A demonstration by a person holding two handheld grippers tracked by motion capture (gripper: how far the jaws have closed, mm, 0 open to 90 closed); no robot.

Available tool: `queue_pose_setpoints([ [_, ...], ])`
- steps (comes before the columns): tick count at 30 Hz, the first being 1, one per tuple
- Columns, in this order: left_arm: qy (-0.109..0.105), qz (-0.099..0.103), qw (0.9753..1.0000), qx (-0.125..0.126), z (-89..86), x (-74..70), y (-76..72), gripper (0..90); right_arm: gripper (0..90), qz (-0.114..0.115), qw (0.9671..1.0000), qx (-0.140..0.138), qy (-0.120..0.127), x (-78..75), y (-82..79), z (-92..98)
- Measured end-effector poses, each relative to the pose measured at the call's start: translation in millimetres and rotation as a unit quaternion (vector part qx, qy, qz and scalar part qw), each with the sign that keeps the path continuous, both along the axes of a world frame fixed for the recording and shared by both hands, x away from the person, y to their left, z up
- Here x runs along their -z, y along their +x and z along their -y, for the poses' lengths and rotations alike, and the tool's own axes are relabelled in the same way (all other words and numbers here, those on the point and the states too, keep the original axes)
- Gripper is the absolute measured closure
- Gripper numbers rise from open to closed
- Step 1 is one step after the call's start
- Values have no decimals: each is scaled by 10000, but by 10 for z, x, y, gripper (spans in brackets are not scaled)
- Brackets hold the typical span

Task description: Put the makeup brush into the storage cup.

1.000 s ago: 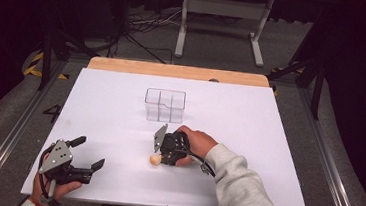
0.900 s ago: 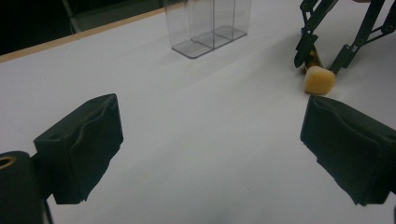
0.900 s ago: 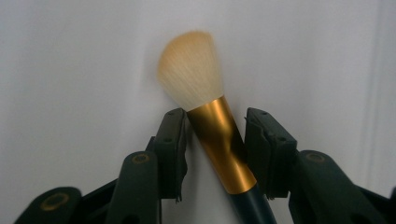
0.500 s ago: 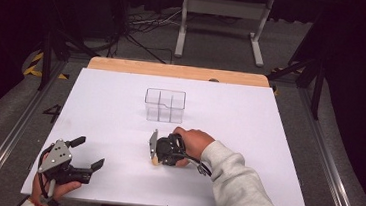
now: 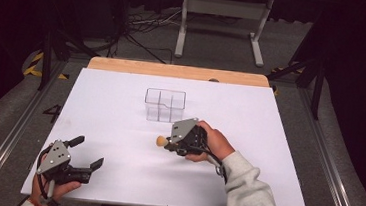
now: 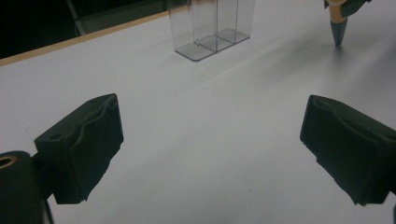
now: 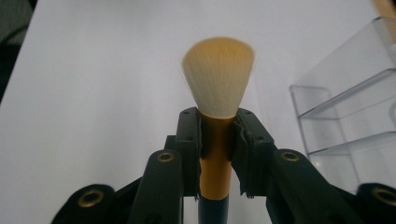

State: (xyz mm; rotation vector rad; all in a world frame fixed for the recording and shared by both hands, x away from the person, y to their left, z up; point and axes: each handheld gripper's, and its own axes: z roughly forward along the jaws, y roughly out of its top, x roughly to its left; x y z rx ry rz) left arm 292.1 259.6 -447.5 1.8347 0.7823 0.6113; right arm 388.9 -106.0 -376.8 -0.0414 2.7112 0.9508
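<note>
1. A white table top (image 5: 110, 111) is spreading across the middle of the high view.
2. A wooden strip (image 5: 173, 71) is running along the table top's far edge.
3. A grey metal stand (image 5: 224, 9) is standing on the floor beyond the table, its 2 legs reaching toward the table.
4. Dark cables (image 5: 143, 21) are lying tangled on the floor left of the stand.
5. Yellow-and-black tape (image 5: 36, 62) is showing on the floor near the far left corner.
6. A metal rail (image 5: 13, 128) is running along the table's left side, and another rail (image 5: 332, 156) along its right.
7. A dark mark (image 5: 52, 113) shaped like a 4 is sitting between the left rail and the table top.
</note>
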Motion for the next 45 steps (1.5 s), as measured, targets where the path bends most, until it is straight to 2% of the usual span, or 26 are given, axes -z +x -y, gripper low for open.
queue_pose_setpoints([
  [2,-22,-4,10000,-16,4,2,0,65,736,66,9990,185,405,-31,-31,95],
  [3,-23,11,10000,-22,5,1,-2,65,737,108,9967,329,729,-49,-48,172],
  [4,-26,27,10000,-24,5,-1,-5,65,737,108,9967,329,729,-49,-48,172],
  [7,-9,39,10000,-65,1,-3,-6,65,737,52,9898,523,1327,-63,-78,305],
  [9,-36,19,10000,-82,-4,-1,-4,65,737,121,9845,706,1601,-67,-114,383],
  [11,-61,36,9999,-88,-6,2,1,65,737,144,9785,835,1882,-70,-136,442],
  [13,-71,26,9999,-106,-9,1,0,64,738,145,9708,973,2189,-73,-150,502],
  [14,-76,44,9999,-121,-7,1,0,63,737,130,9636,1086,2438,-73,-159,549],
  [19,-91,39,9999,-115,-3,2,0,61,738,187,9455,1376,2947,-63,-166,652],
  [22,-88,54,9999,-113,-13,-3,-4,61,738,217,9371,1518,3137,-69,-158,685],
  [28,-100,66,9998,-129,-18,-6,-5,60,738,328,9249,1750,3361,-91,-123,700],
  [30,-109,77,9998,-135,-19,-7,-6,60,738,342,9190,1797,3492,-106,-89,704],
  [34,-120,74,9998,-124,-26,-9,-6,58,737,415,9122,1985,3560,-137,-44,696],
  [37,-173,111,9997,-162,-26,-10,-8,57,737,443,9054,2078,3675,-169,3,689],
  [39,-174,118,9996,-168,-30,-16,-12,57,737,452,9051,2106,3666,-179,12,688],
  [42,-200,154,9995,-182,-32,-21,-16,57,737,508,9010,2170,3723,-227,54,670],
  [45,-215,167,9995,-181,-40,-24,-20,57,737,545,8982,2225,3752,-267,69,650],
])
